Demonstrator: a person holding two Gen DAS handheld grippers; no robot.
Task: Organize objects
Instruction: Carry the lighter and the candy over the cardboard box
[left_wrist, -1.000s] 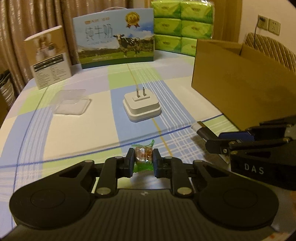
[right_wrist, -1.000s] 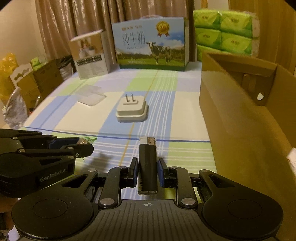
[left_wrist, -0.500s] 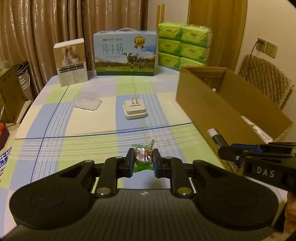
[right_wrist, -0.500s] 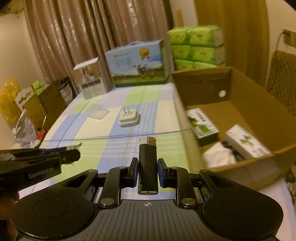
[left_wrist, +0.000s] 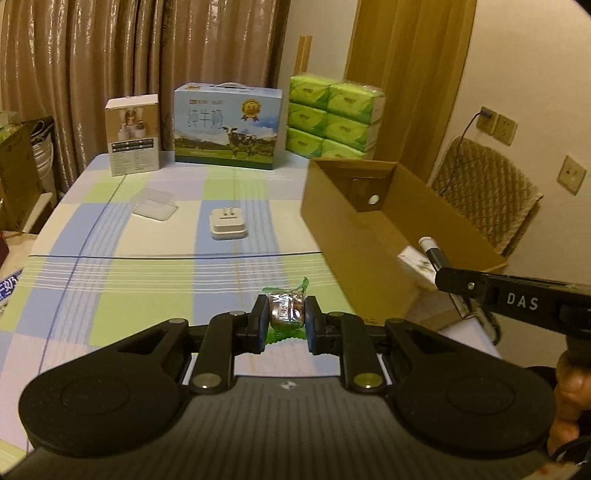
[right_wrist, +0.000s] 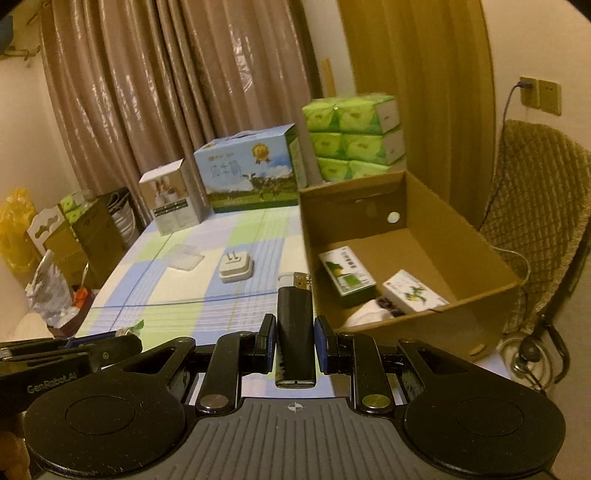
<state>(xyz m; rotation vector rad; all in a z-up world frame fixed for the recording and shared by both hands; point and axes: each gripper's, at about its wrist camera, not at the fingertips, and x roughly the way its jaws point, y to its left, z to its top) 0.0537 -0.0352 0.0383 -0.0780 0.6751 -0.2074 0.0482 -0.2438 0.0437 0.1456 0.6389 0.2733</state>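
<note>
candy (left_wrist: 286, 309) between left fingers (left_wrist: 260, 323), clamped

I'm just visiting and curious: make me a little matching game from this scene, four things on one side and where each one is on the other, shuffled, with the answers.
Things:
1. black lighter
2. wrapped candy
3. white plug adapter
4. green-and-white carton

Places:
A. lying on the tablecloth
B. inside the cardboard box
C. between the left gripper fingers
D. between the right gripper fingers

Pairs: 1-D, 2-C, 3-A, 4-B
</note>
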